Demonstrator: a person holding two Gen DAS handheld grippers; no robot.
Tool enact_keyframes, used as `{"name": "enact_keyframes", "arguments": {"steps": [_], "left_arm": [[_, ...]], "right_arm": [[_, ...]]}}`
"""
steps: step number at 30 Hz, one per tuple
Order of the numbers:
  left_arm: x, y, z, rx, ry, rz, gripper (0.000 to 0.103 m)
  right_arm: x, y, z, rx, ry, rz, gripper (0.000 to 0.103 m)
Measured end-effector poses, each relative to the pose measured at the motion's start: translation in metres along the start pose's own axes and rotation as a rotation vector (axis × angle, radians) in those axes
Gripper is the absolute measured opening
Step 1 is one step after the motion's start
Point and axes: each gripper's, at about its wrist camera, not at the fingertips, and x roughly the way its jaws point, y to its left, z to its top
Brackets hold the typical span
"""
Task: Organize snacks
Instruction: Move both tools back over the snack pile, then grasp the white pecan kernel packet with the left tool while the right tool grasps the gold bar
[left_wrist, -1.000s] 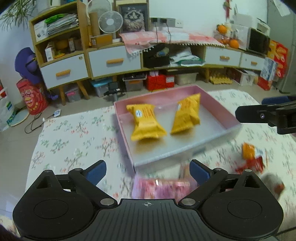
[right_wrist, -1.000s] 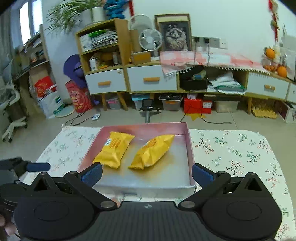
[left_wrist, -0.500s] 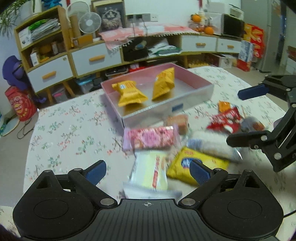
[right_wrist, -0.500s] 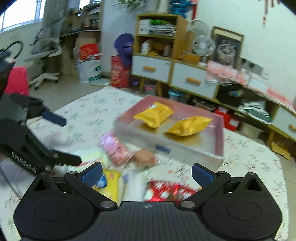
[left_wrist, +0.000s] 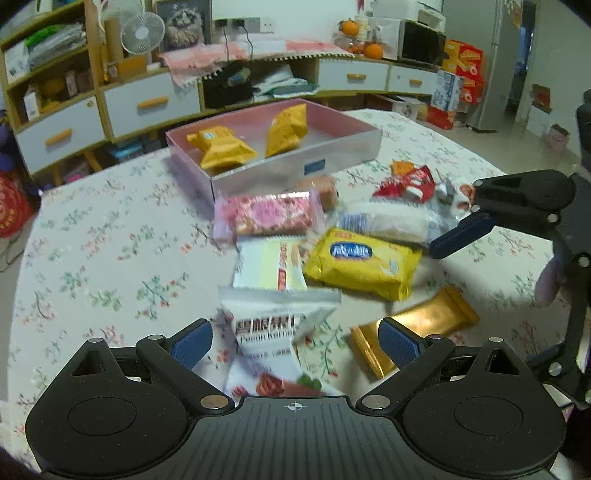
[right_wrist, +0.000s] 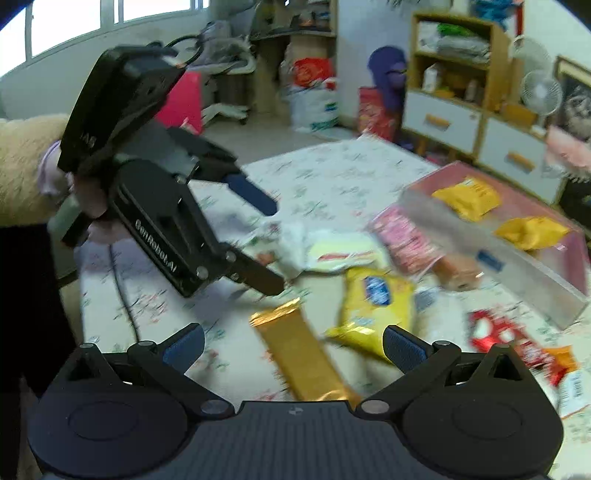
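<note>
The left gripper (right_wrist: 273, 247) body seems to read "GenRobot.AI"

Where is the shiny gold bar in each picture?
Left wrist view: the gold bar lies low and right of middle, partly behind the right finger of the left tongs.
Right wrist view: the gold bar lies low in the middle, between the right tongs' fingers.
Shared landmark: the yellow packet beside it.

floral tablecloth (left_wrist: 110, 266), pink box (left_wrist: 354, 122)

One pink box (left_wrist: 343, 146); two yellow packets (left_wrist: 221, 149) inside.
</note>
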Motion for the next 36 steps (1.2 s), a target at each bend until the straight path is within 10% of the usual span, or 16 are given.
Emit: {"name": "enact_keyframes", "arguments": {"steps": [15, 25, 36], "left_arm": [[0.009, 0.008, -0.011, -0.032, 0.048, -0.035, 0.091], [0.01, 0.017, -0.01, -0.099, 0.056, 0.002, 0.052], [0.002, 0.015, -0.004, -0.105, 0.041, 0.004, 0.037]], "right_arm": [[0.028, 0.002, -0.023, -0.057, 0.07, 0.013, 0.077], [0.032, -0.002, -0.017, -0.042, 0.092, 0.0, 0.076], [0.028, -0.008, -0.009, -0.023, 0.102, -0.008, 0.038]]}}
